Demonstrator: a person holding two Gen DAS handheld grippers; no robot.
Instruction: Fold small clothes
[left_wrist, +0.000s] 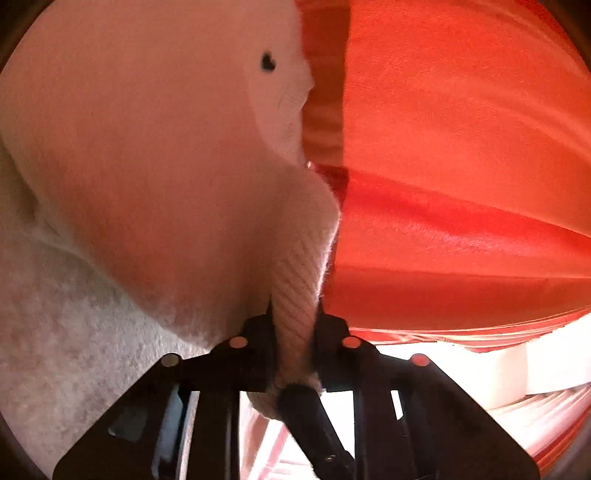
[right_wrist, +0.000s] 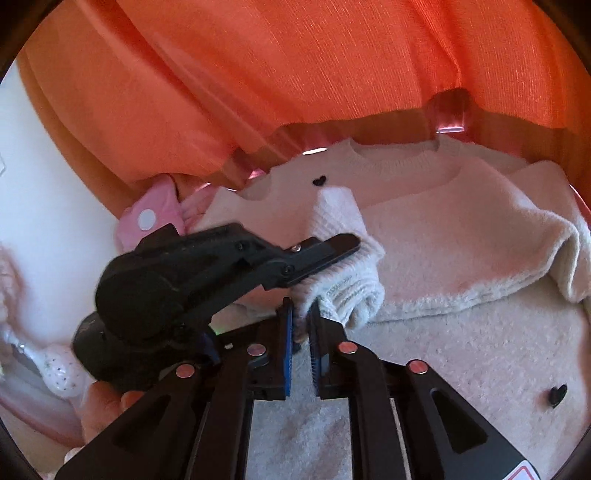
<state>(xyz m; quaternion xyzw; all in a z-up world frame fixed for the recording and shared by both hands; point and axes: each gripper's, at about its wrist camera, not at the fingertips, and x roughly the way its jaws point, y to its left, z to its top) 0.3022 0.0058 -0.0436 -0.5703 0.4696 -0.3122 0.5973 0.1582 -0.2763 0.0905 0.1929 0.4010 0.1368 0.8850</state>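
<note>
Right wrist view: right gripper (right_wrist: 301, 325) clamps the cream sweater's (right_wrist: 443, 240) ribbed cuff (right_wrist: 347, 291); left gripper (left_wrist: 295, 332) pinches that same cuff beside it, sweater body spread beyond both.

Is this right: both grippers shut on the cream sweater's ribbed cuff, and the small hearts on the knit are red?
Not quite. The hearts are black, as the right wrist view shows. The rest holds: left gripper and right gripper are both shut on the cream sweater's ribbed cuff.

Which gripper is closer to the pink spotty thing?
Left. The left hand-held gripper reaches in beside the pink spotted cloth; the right hand-held gripper sits farther back, pinching the white sweater's cuff.
</note>
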